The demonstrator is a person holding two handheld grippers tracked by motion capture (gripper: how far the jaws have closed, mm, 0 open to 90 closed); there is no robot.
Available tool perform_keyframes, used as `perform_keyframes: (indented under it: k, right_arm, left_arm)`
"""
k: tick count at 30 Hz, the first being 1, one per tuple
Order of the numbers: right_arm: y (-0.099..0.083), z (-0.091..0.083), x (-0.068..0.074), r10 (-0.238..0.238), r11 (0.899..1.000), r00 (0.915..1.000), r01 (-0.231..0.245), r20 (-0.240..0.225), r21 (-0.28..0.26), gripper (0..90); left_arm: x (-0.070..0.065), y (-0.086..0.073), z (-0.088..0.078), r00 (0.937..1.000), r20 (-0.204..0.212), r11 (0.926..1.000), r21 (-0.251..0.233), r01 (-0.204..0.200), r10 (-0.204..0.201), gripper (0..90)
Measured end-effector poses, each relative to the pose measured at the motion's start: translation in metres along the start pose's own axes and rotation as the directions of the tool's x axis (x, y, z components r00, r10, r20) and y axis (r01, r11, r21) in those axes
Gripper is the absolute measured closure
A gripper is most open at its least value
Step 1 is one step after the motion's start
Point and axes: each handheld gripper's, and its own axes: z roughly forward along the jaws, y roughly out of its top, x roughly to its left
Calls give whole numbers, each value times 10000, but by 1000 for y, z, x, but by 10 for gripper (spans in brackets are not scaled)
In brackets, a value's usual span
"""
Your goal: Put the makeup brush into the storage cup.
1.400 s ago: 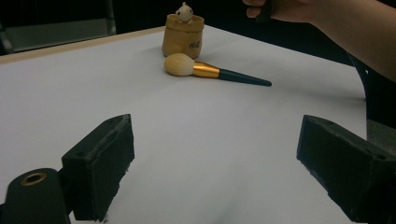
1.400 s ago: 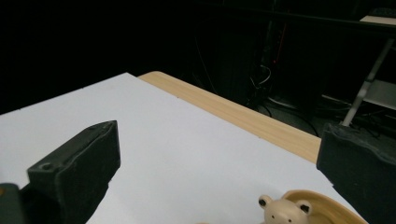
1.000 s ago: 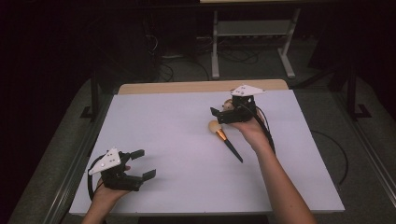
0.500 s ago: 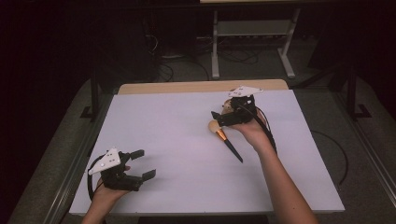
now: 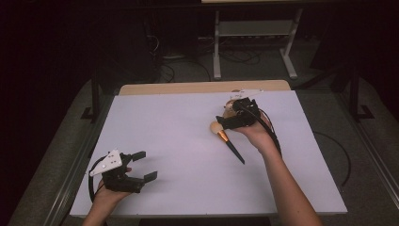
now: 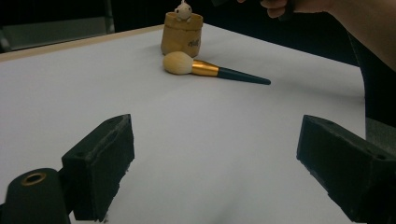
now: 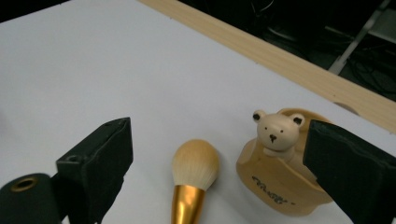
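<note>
A makeup brush [image 5: 231, 146] with a cream head, gold ferrule and dark handle lies flat on the white table [image 5: 169, 136], right of the middle. Just behind its head stands a tan cup [image 5: 229, 110] with a small bear figure [image 7: 276, 130] on its rim. My right gripper [image 5: 225, 121] hovers open over the brush head and the cup. In the right gripper view the brush [image 7: 194, 172] lies between the jaws of my right gripper [image 7: 217, 135] and the cup [image 7: 275, 182] is against the right jaw. My left gripper [image 5: 146, 165] rests open at the front left, holding nothing.
A wooden strip [image 5: 188, 88] runs along the table's far edge. Beyond it is a dark floor with cables and a metal stand [image 5: 254, 28]. In the left gripper view the brush [image 6: 212, 71] and cup [image 6: 182, 35] lie far ahead, with the person's right forearm [image 6: 364, 28] at the right.
My right gripper has dipped a little and tilted forward over the brush head. The left gripper, brush and cup have not moved.
</note>
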Motion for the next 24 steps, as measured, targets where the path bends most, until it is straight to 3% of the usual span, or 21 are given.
perform_keyframes:
  k: [10, 24]
  right_arm:
    - [-2, 2, -2, 45, 9969, 9999, -37, -112, 780, 174]
    - [-4, 4, -2, 362, 9838, 9988, -299, -326, 1768, 340]
  left_arm:
    - [0, 0, 0, 10000, 6, 10000, 28, -16, 16, 108]
    - [0, 0, 1, 10000, 31, 10000, 47, 58, -58, 108]
